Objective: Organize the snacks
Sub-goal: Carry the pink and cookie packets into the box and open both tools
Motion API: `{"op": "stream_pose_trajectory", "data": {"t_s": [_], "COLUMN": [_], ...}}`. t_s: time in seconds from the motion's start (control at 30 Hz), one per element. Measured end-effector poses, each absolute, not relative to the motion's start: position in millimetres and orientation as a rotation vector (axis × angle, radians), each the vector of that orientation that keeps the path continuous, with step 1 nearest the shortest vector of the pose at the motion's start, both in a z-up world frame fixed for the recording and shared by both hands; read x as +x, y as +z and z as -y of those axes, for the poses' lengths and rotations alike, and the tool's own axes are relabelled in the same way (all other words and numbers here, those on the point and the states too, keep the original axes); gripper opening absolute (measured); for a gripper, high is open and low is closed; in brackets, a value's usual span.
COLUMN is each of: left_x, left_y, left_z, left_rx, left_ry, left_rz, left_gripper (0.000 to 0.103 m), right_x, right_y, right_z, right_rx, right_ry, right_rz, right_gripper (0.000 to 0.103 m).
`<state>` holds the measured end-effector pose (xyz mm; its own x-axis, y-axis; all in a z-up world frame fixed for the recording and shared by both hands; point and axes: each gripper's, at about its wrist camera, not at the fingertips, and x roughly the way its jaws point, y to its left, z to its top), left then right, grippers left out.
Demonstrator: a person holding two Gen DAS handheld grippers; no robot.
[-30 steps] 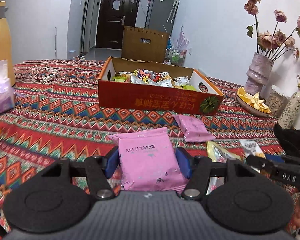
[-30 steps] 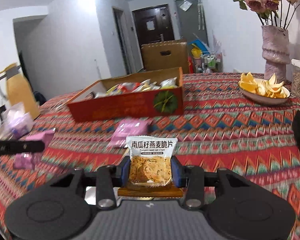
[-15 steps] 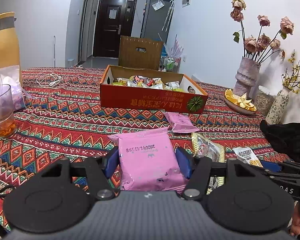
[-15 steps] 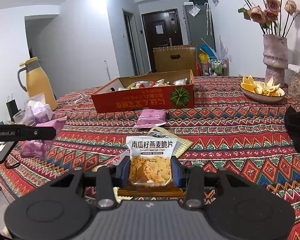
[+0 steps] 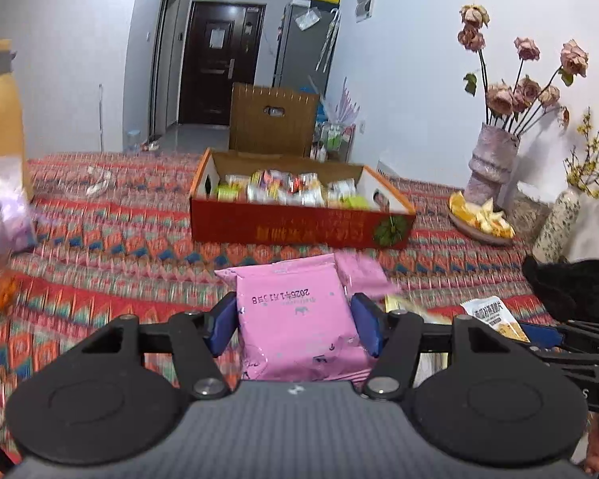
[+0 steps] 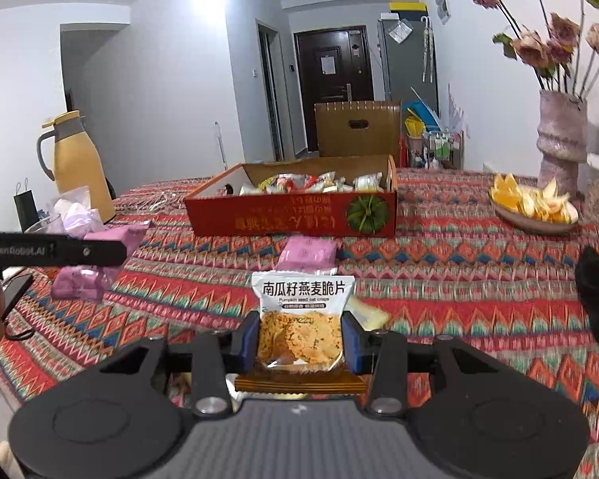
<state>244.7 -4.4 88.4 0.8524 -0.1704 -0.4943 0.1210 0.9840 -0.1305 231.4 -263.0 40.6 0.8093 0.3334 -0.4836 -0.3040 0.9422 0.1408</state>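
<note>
The left hand-held gripper (image 5: 295, 325) is clamped on a pink snack packet (image 5: 299, 323), its blue pads pressing both sides of the wrapper and holding it clear above the worktop (image 5: 119, 263), which is covered in a red patterned cloth. The right hand-held gripper (image 6: 301, 337) is closed on a white packet of oat crisps (image 6: 301, 319), gripped at its lower half with the printed top standing upright; a flat orange wrapper edge shows just below it. Ahead of both, a red cardboard box (image 5: 299, 227) sits on the worktop, already filled with assorted wrapped snacks. Between the box and the grippers a second pink packet (image 6: 307, 253) lies flat on the cloth, and a yellowish packet (image 6: 365, 313) lies just beside the held crisps. In the right wrist view the left gripper's arm shows at the left edge with its pink packet. A yellow thermos jug (image 6: 80, 167) stands at the far left, a dish of orange peel (image 6: 533, 207) and a vase of dried roses (image 6: 561, 139) at the right.
</note>
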Motion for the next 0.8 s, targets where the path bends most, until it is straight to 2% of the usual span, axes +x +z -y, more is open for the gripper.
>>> {"op": "stream_pose_trajectory", "data": {"t_s": [0.27,0.5,0.8], "left_x": [334,431,577], "left_y": [109,111,90], "left_z": [-1,-5,-21], "left_rx": [-0.086,-0.045,-0.030], "left_ry": [-0.150,-0.136,-0.105], "left_rz": [-0.486,-0.502,-0.631], "left_gripper": [0.062,0.062,0.062], "right_x": [301,394,539], "right_y": [57,67,65], "right_z": [256,248,229], "right_rx": [0.039,0.046,-0.025], "right_ry": [0.344,0.352,0.318], "right_rz": [-0.478,-0.462,-0.557], "right_gripper": [0.041,0.041,0.041]}}
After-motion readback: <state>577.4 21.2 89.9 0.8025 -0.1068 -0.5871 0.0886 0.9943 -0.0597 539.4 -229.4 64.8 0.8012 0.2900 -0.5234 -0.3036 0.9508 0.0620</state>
